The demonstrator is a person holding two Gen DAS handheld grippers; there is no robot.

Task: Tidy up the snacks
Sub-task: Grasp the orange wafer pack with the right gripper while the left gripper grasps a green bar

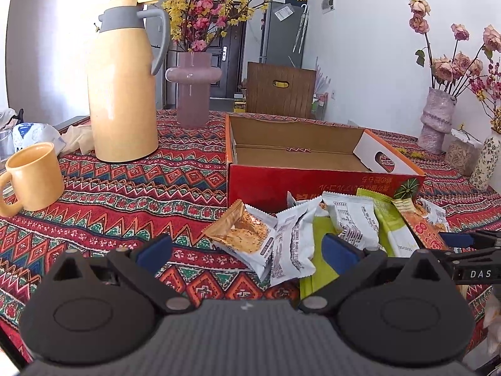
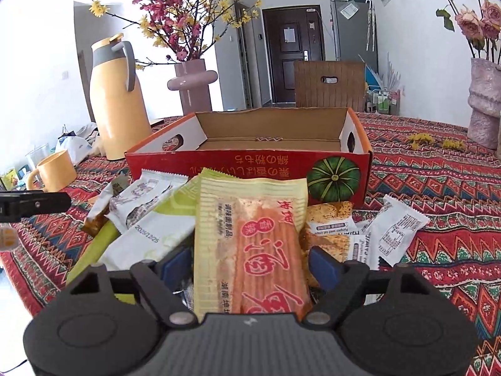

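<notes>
The right gripper (image 2: 250, 261) brackets a pale yellow packet of orange snack sticks (image 2: 250, 238), one blue pad at either edge; whether the pads actually press on it cannot be told. The packet lies on top of the snack pile (image 1: 328, 232), directly in front of the empty red cardboard box (image 2: 250, 159) at 12 o'clock. The left gripper (image 1: 247, 252) is spread wide with nothing held, its right finger (image 1: 339, 249) over a lime-green packet (image 1: 316, 250), a crumb-biscuit packet (image 1: 241, 235) ahead. A yellow mug (image 1: 34, 177) sits at 10 o'clock on the patterned tablecloth (image 1: 141, 194), a yellow thermos jug (image 1: 122, 81) stands at 11.
</notes>
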